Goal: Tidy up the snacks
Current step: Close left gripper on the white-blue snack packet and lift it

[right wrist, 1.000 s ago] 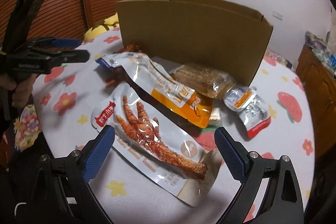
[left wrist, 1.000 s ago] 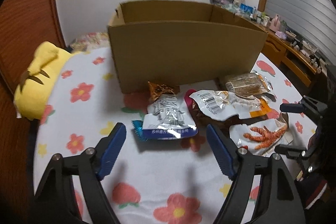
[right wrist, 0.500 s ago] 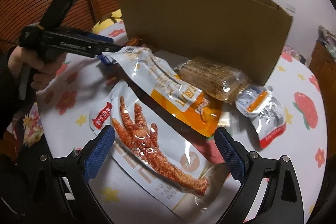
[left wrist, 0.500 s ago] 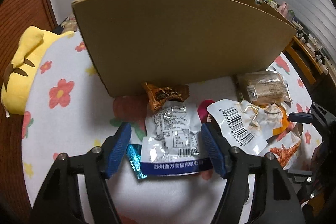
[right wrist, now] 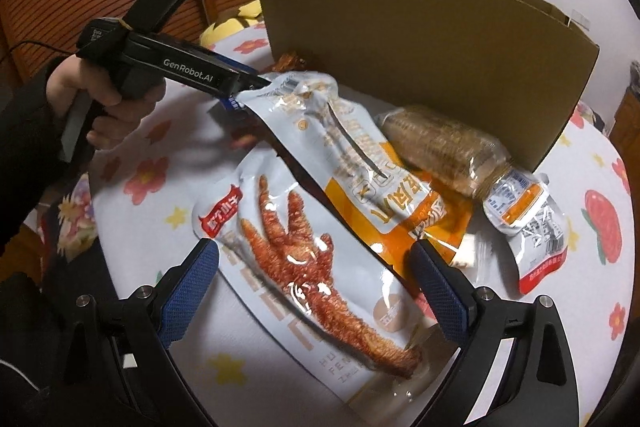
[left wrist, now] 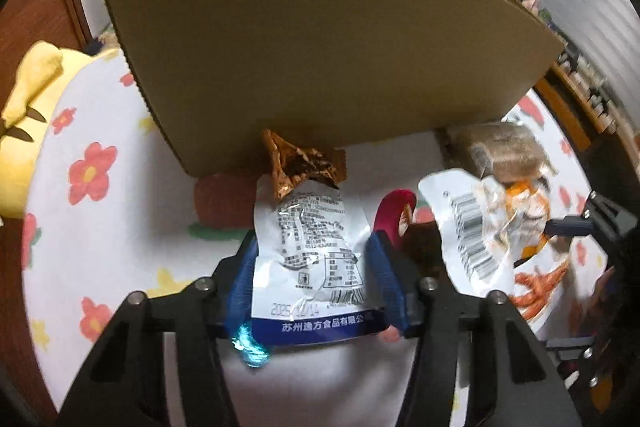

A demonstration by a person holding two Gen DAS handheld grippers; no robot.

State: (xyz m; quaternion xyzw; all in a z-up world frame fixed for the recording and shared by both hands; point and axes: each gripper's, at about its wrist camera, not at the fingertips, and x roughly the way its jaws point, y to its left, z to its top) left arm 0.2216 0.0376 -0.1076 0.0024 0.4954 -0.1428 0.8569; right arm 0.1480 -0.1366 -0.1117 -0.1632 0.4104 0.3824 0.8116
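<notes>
A silver and blue snack packet [left wrist: 308,259] lies on the flowered cloth in front of the cardboard box [left wrist: 320,47]. My left gripper [left wrist: 312,241] straddles it, jaws closing, with the blue pads [left wrist: 244,279] against its two side edges. A crumpled brown foil snack [left wrist: 304,167] sits just beyond it. My right gripper [right wrist: 314,255] hangs open over a chicken-foot packet [right wrist: 304,259], pads apart from it. In the right wrist view a hand holds the left gripper [right wrist: 240,95] at the tip of an orange and white pouch [right wrist: 360,147].
A clear-wrapped brown cake [right wrist: 440,151] and a small red-edged sachet [right wrist: 528,223] lie by the box [right wrist: 420,47]. A teal wrapper [left wrist: 250,345] and a dark red item [left wrist: 394,211] flank the silver packet. A yellow plush [left wrist: 24,107] sits far left.
My left gripper came forward and down onto the silver packet, and its jaws narrowed from wide open to the packet's edges. The right gripper stayed open over the chicken-foot packet.
</notes>
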